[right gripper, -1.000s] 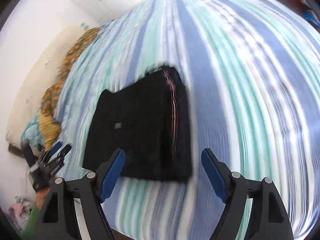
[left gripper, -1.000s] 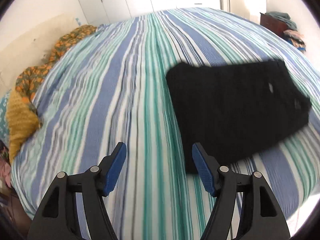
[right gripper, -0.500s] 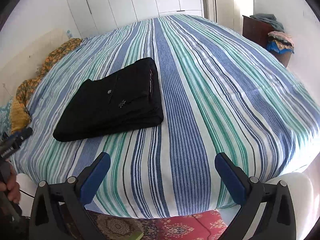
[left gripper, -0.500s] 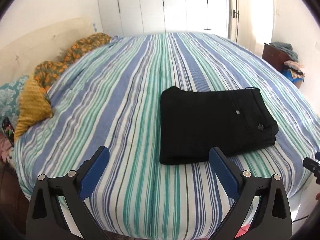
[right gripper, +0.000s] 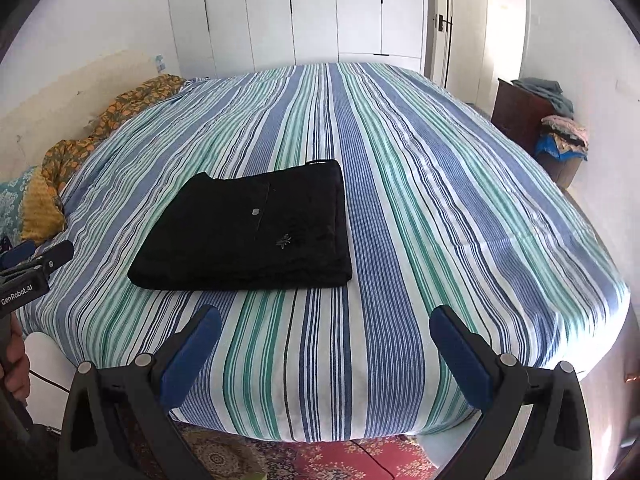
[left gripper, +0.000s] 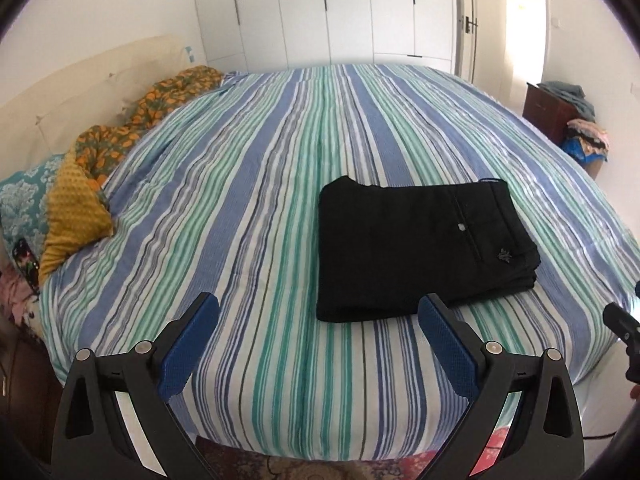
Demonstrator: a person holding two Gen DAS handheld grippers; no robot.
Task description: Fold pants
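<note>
Black pants point(left gripper: 420, 244) lie folded into a compact rectangle on the striped bed point(left gripper: 260, 200), near its front edge. In the right wrist view the same pants point(right gripper: 248, 232) sit left of centre, a small button and emblem showing on top. My left gripper point(left gripper: 318, 320) hangs open above the bed's near edge, short of the pants, nothing between its blue pads. My right gripper point(right gripper: 326, 332) is open too, wide, over the bed's front edge and to the right of the pants, empty. The left gripper point(right gripper: 28, 264) also shows at the left edge of the right wrist view, held by a hand.
Patterned orange and yellow pillows point(left gripper: 80, 208) line the bed's left side by the headboard. White wardrobe doors point(left gripper: 340, 12) stand behind the bed. A dark cabinet with piled clothes point(right gripper: 552, 120) stands at the far right. A red patterned rug point(right gripper: 340, 456) lies below the bed's front edge.
Both grippers opened wider and pulled back and up from the pants, which now lie folded and farther away. The right gripper swung rightwards.
</note>
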